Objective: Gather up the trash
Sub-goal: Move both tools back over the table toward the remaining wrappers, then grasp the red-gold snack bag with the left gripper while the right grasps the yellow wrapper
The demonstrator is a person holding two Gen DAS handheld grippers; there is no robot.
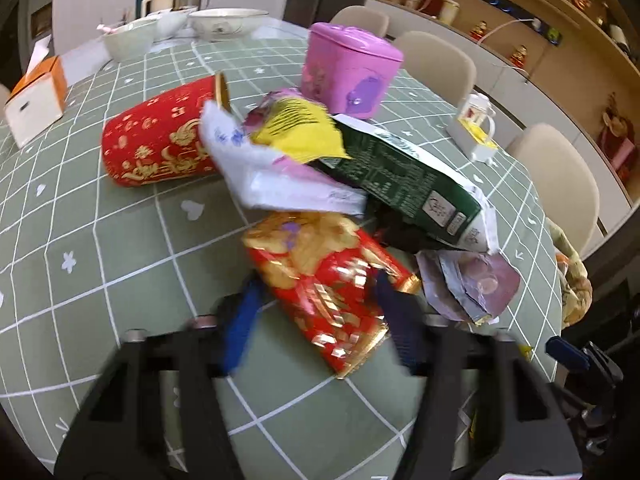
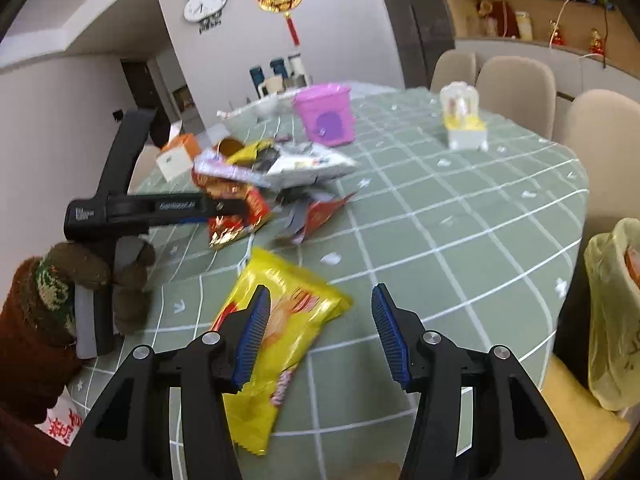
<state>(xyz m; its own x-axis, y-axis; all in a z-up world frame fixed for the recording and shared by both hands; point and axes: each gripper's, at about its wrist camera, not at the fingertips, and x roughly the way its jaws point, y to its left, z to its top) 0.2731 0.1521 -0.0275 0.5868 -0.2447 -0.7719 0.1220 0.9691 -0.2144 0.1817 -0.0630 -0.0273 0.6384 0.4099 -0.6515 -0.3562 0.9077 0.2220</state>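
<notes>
Left wrist view showed the left gripper point(image 1: 316, 312) with its blue fingers point(image 1: 240, 320) on both sides of a red and gold snack bag point(image 1: 320, 280), and they looked to be squeezing it, though the picture was blurry. That bag lay on the green checked counter point(image 1: 120, 240). It looked light, thin and crinkly, so it would bend and slip; the middle of it seemed the best place to pinch. Just past the fingers was a heap of more trash: a green bag point(image 1: 400, 180), a white wrapper point(image 1: 256, 168) and a yellow one point(image 1: 304, 132). A red tin point(image 1: 156, 144) lay on its side to the left of the heap, and a pink bin point(image 1: 348, 68) stood behind it.

The right gripper point(image 2: 320, 328) had its fingers spread wide, holding nothing. A yellow chip bag point(image 2: 280, 320) lay flat under the left finger. It looked soft and slippery too. The heap could get knocked about if the bag was dragged
</notes>
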